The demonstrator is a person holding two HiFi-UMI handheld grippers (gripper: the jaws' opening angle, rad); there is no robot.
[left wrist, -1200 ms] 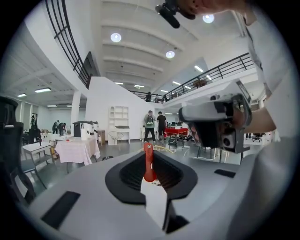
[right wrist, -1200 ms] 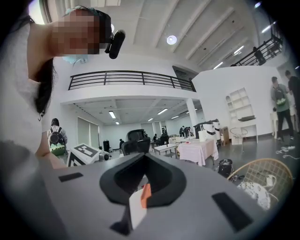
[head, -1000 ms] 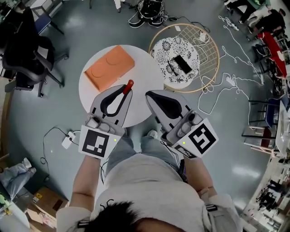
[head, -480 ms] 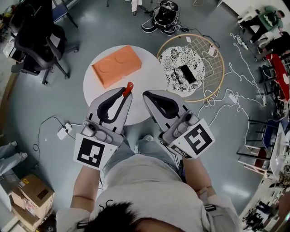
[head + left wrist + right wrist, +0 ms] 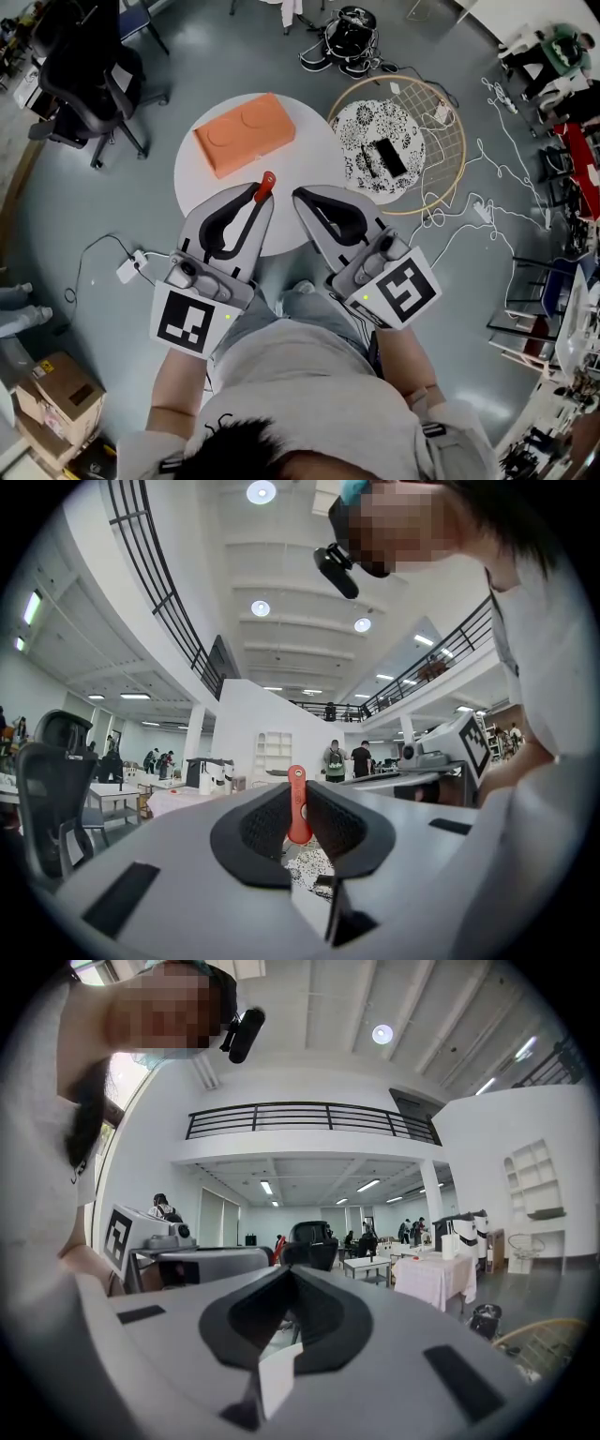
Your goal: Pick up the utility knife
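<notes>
The utility knife [image 5: 266, 184] is red and slim; its end sticks out past the tips of my left gripper [image 5: 258, 194], which is shut on it above the near edge of the round white table [image 5: 305, 150]. In the left gripper view the knife [image 5: 297, 804] stands upright between the black pads, with the left gripper [image 5: 298, 794] closed around it. My right gripper [image 5: 300, 196] is beside it to the right, shut, with nothing between its jaws. The right gripper view shows the right gripper [image 5: 289, 1270] with its pads meeting at the tip and only the hall beyond.
An orange box [image 5: 244, 133] lies on the table's far left part. Right of the table a round wire-rimmed basket [image 5: 448, 122] holds a patterned cloth and a black phone [image 5: 388, 157]. A black office chair [image 5: 89, 70], floor cables [image 5: 469, 211] and a cardboard box [image 5: 42, 412] surround me.
Both grippers keep almost the same pose, the left still shut on the knife. The head view has shifted a little, so the table and basket sit slightly further right.
</notes>
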